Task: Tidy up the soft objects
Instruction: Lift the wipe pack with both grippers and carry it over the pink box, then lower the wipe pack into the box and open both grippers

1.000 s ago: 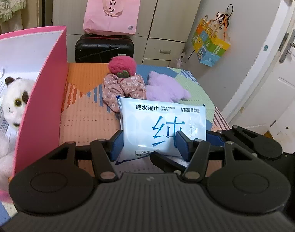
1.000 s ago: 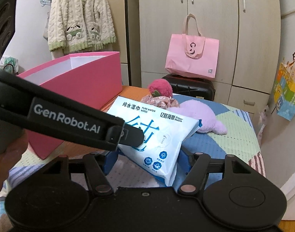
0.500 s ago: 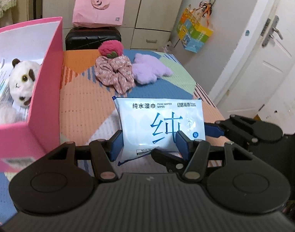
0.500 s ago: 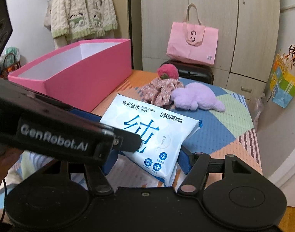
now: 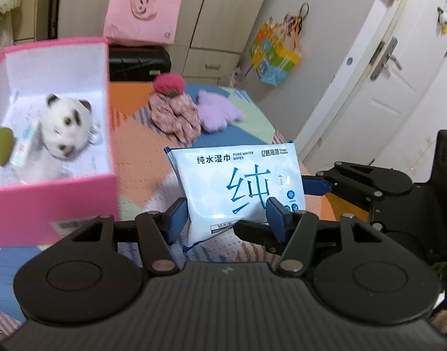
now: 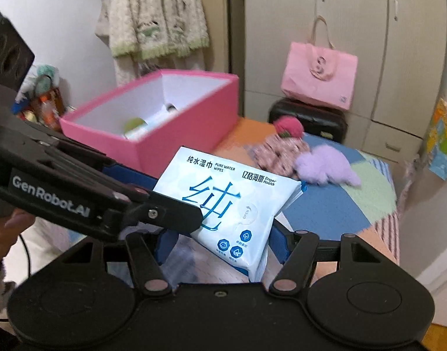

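Observation:
A white and blue pack of wet wipes (image 5: 238, 187) is held in the air between both grippers; it also shows in the right wrist view (image 6: 229, 207). My left gripper (image 5: 226, 216) is shut on its near edge. My right gripper (image 6: 220, 242) is shut on the pack from the other side. The pink box (image 5: 48, 204) stands to the left, open on top, with a panda plush (image 5: 64, 128) and a green sponge (image 5: 1, 146) inside. A floral scrunchie (image 5: 176, 117), a pink pompom (image 5: 168, 84) and a purple plush (image 5: 217, 114) lie on the patchwork table (image 5: 141, 146).
A black suitcase (image 5: 138, 64) with a pink tote bag (image 5: 141, 14) on it stands behind the table. Cabinets and a white door (image 5: 384, 87) are at the right. A knitted cardigan (image 6: 156, 26) hangs on the wall at the left.
Both grippers have lifted the wipes pack higher and back. The box interior with the panda plush now shows from above in the left wrist view.

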The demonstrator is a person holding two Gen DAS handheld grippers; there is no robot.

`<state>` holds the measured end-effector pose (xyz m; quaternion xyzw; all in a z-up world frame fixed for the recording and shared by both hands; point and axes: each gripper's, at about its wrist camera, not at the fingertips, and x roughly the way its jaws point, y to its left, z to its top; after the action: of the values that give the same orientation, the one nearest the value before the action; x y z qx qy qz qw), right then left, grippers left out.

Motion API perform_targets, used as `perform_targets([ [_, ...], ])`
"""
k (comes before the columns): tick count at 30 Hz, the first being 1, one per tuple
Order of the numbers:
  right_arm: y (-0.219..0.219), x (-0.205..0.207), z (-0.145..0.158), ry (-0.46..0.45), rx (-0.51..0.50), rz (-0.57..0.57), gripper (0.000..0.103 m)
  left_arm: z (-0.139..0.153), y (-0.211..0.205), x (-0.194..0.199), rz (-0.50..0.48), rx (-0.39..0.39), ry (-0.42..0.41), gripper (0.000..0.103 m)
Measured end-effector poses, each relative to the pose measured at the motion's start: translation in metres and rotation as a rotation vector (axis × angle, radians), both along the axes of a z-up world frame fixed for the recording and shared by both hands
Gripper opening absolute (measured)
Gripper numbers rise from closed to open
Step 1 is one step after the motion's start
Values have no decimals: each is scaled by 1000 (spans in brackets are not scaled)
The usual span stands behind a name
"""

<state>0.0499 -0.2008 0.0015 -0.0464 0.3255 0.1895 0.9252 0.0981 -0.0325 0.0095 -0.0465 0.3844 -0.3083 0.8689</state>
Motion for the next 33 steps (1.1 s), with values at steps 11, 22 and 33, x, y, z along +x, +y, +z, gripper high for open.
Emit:
perform_targets([
  [11, 62, 31, 45, -129, 59, 157, 71, 56, 74, -3, 146, 14, -143, 60],
  [22, 120, 95, 47, -79, 85, 239, 71, 49, 122, 43, 311, 20, -144, 60],
  [33, 139, 141, 16, 72, 101, 262, 71, 19, 142, 75, 311, 52, -69, 60],
])
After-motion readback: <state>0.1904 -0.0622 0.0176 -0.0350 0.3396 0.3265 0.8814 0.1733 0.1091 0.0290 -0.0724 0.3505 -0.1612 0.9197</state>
